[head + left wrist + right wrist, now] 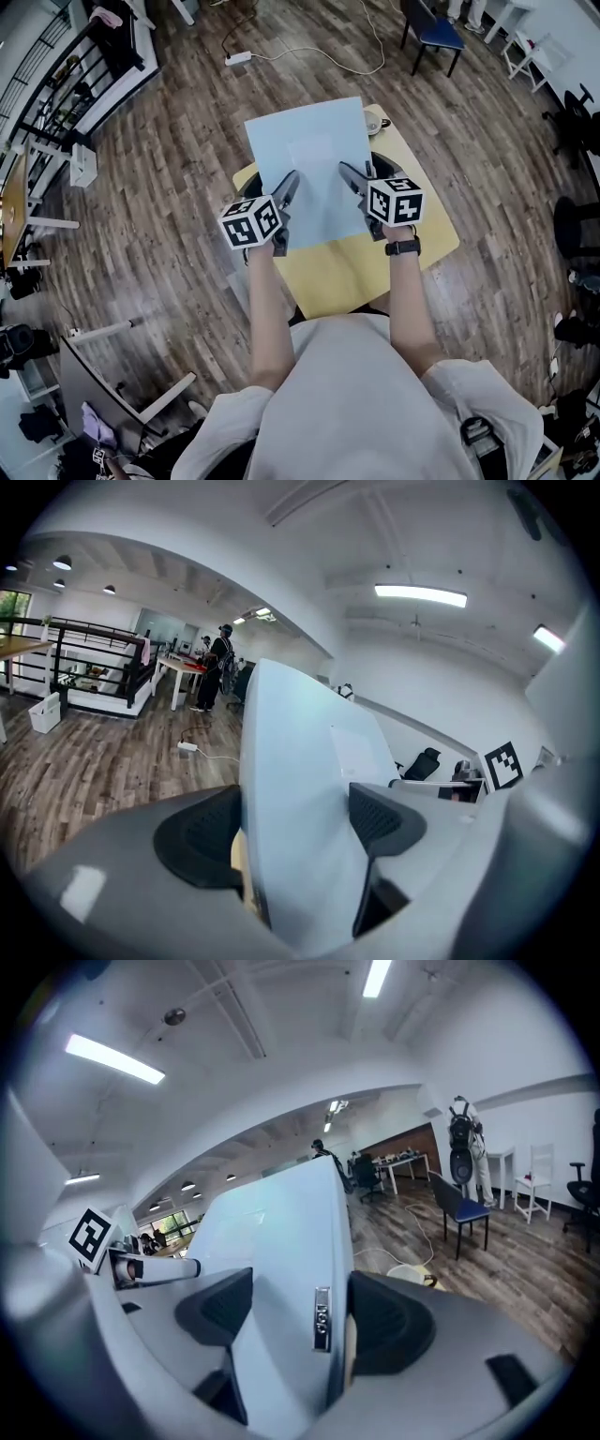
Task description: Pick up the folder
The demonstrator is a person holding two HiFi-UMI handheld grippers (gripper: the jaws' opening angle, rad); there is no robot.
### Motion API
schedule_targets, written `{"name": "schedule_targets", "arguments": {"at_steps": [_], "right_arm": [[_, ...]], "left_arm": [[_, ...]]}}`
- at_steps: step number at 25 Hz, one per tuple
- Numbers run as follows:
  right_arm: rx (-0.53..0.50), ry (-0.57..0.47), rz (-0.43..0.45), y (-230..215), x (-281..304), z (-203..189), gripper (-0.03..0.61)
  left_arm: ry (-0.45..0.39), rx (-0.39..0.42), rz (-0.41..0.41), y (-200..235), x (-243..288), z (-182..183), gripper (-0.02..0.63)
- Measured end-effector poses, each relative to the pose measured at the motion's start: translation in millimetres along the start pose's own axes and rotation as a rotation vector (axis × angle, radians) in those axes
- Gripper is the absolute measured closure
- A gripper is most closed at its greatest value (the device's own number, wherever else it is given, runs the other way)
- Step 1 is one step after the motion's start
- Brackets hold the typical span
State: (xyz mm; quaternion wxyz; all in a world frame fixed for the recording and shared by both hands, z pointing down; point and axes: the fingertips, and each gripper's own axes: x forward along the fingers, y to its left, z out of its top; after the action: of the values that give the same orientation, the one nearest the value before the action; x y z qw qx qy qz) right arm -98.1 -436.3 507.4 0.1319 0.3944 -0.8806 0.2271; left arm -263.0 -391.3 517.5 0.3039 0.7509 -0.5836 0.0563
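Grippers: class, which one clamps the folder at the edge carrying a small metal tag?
The right gripper: the folder edge between its jaws bears a metal tag. The left gripper clamps a plain edge of the same folder.

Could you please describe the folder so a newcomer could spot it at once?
Find the small yellow table on the wooden floor before the person. Over it is the folder, a flat rectangle clamped by the left gripper and right gripper. It alone is pale blue, and far larger than the white cup beside it.
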Motion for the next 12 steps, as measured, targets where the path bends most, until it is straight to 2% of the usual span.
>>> {"name": "schedule_targets", "arguments": {"at_steps": [12], "right_arm": [[-0.132, -0.133, 0.061, 46, -16, 71, 0.253]], "left_arm": [[-0.151, 0.104, 0.036, -11, -49, 69, 0.244]]}}
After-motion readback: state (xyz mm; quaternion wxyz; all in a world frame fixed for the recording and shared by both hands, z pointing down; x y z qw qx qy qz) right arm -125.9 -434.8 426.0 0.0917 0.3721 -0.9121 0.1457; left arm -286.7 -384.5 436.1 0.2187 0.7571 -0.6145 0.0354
